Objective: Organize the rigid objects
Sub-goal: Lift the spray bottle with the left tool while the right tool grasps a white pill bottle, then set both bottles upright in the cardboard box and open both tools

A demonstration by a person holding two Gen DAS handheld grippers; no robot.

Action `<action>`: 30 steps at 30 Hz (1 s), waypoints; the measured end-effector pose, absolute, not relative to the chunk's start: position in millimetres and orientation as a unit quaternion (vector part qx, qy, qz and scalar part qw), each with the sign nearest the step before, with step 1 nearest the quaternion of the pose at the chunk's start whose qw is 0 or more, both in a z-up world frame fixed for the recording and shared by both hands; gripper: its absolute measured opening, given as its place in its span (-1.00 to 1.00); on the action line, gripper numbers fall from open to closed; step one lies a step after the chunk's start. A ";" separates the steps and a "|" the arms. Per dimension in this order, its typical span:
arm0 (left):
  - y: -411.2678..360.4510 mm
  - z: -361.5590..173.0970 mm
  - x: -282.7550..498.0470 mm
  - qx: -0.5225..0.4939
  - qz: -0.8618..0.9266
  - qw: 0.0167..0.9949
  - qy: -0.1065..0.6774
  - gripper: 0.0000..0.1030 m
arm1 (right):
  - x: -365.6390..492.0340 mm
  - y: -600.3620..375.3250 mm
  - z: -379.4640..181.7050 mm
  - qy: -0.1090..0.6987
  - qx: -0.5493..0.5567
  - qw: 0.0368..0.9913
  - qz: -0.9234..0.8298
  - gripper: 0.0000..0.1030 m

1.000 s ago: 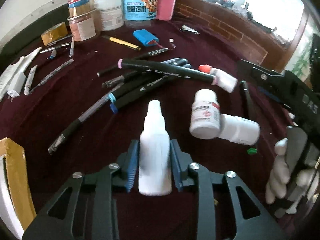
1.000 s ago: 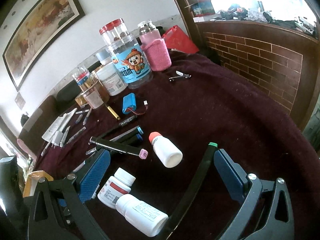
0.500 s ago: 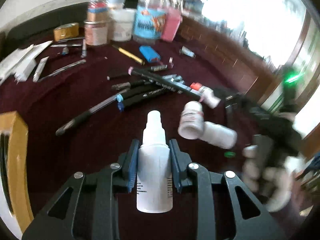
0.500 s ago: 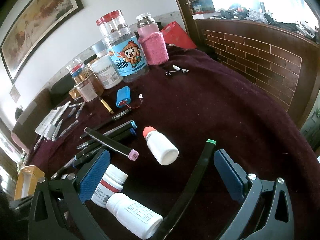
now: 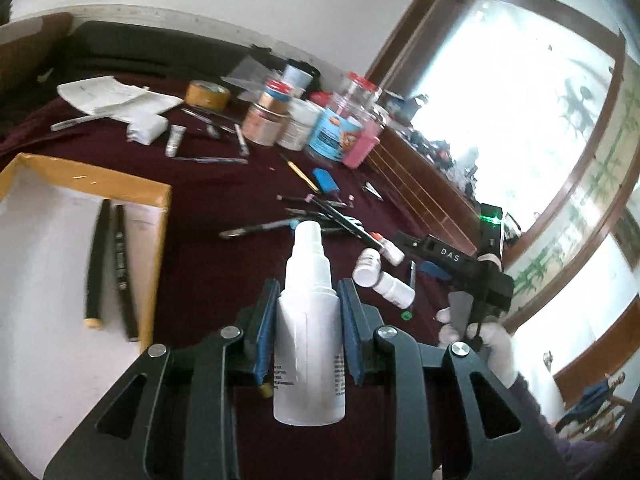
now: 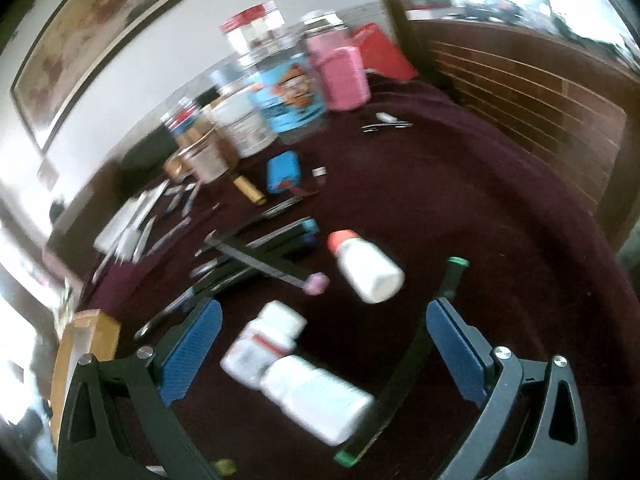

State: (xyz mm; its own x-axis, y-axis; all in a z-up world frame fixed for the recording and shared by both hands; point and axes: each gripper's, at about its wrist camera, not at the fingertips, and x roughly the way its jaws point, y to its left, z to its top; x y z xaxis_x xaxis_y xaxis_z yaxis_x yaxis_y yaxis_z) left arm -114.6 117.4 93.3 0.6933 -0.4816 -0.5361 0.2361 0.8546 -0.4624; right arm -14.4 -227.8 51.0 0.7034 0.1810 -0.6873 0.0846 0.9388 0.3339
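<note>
Fingers of the left gripper pinch a white spray bottle by its body, blue pads pressed on both sides, the nozzle pointing away from the camera and the bottle lifted clear of the desk. Fingers of the right gripper stand spread wide with nothing pinched; between them, lying on the cloth, are two white pill bottles touching each other and a long black marker with green ends that runs close to the right pad.

Dark maroon cloth covers the desk. At its near left corner, in the left wrist view, sits an open box with a yellow-brown rim and a white floor; two dark pens lie side by side inside it. Along the far edge stand the jars: a large clear one with a blue cartoon label, a pink container just beside it, a white tub and a smaller brownish jar. A roll of tan tape and some folded white papers lie toward the far left corner.

Mid-desk, a loose heap of black markers lies crossed, one with a pink end cap. Just right of it rests a white bottle with an orange-red cap, on its side. A small blue block and a yellow pen lie nearer the jars. A gloved hand holds the right gripper's handle.
</note>
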 end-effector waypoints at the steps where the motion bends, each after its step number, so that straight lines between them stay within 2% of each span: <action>1: 121.3 91.5 -115.0 -0.187 -0.197 0.901 0.337 -0.48 | -11.1 -219.5 54.8 0.394 0.156 0.905 0.031 0.88; 3: 130.8 88.2 -116.0 -0.200 -0.193 0.900 0.336 -0.48 | -1.6 -203.9 57.5 0.416 0.125 0.900 0.033 0.76; 5: 140.0 87.4 -120.1 -0.207 -0.187 0.900 0.334 -0.48 | 10.8 -188.7 52.8 0.447 0.092 0.889 0.026 0.42; 8: 156.0 88.9 -128.9 -0.211 -0.177 0.905 0.325 -0.48 | 27.2 -172.8 36.9 0.492 0.063 0.868 0.012 0.07; 10: 167.9 89.5 -134.3 -0.217 -0.169 0.907 0.319 -0.48 | 33.2 -167.0 27.5 0.510 0.062 0.858 0.008 0.05; 12: 179.1 88.8 -136.8 -0.226 -0.160 0.907 0.316 -0.48 | 35.4 -162.6 22.1 0.516 0.061 0.854 0.004 -0.16; 16: 200.8 87.3 -141.4 -0.233 -0.138 0.910 0.314 -0.48 | 28.9 -153.1 20.2 0.515 0.053 0.855 0.005 -0.41; 24: 254.8 85.6 -124.0 -0.220 -0.087 0.910 0.341 -0.48 | -0.9 -136.2 63.2 0.476 0.098 0.870 0.080 -0.42; 30: 287.8 74.6 -88.4 -0.212 -0.060 0.899 0.378 -0.48 | -15.5 -71.2 96.3 0.467 0.113 0.855 0.196 -0.41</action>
State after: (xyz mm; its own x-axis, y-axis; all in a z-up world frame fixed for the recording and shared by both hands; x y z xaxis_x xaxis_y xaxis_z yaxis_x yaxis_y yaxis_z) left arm -88.4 287.8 74.6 0.7073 -0.2684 -0.6540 -0.0524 0.9026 -0.4272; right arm -15.5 -71.2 96.3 0.4869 0.4408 -0.7541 -0.2301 0.8976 0.3761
